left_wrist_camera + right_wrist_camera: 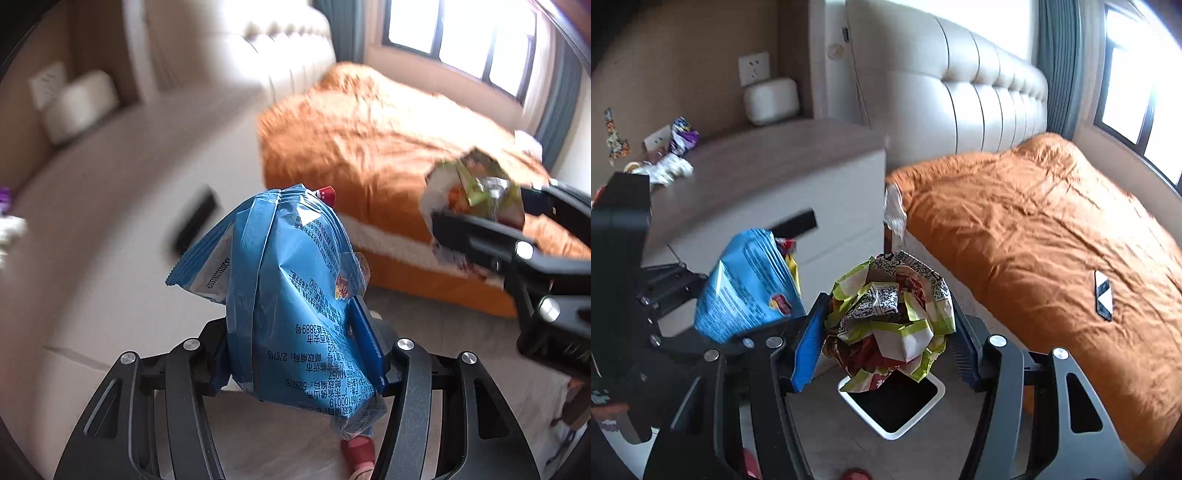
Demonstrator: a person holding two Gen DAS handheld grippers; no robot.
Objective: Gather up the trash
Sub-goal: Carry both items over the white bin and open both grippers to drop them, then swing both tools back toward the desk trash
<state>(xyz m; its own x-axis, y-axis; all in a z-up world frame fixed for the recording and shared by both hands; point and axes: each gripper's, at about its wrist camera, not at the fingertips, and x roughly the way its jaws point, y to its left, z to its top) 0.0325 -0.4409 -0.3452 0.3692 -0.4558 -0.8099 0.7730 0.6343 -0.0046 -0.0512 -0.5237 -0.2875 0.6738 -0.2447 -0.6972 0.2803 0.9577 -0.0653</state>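
Bedroom floor (pixel 827 454), grey and bare, runs between a bed with a rumpled orange duvet (pixel 1034 229) and a white bedside cabinet (pixel 768 206) with a pale brown top. On that floor, close to the bed's near side, stands a white-rimmed trash bin (pixel 925 410) with a dark inside, open at the top. The right gripper (pixel 890 328) is clamped on a crumpled paper wrapper (pixel 890 314), yellow-green and red with black-and-white printed patches, both blue pads pressing its sides; in the right wrist view the wad hangs directly above the bin's far edge. The left gripper (pixel 295 354) is clenched on a blue snack bag (pixel 295 295), puffed and creased, held upright over the floor in front of the cabinet's drawer fronts, just to the left of the wrapper. More litter lies at the cabinet top's far left corner: a white crumpled tissue (pixel 668 170) and a purple-and-white wrapper (pixel 683 136) beside it. A white rounded device (pixel 772 99) sits at the top's back edge against the wall, below a socket. A phone (pixel 1104 295) lies on the duvet near the bed's right side
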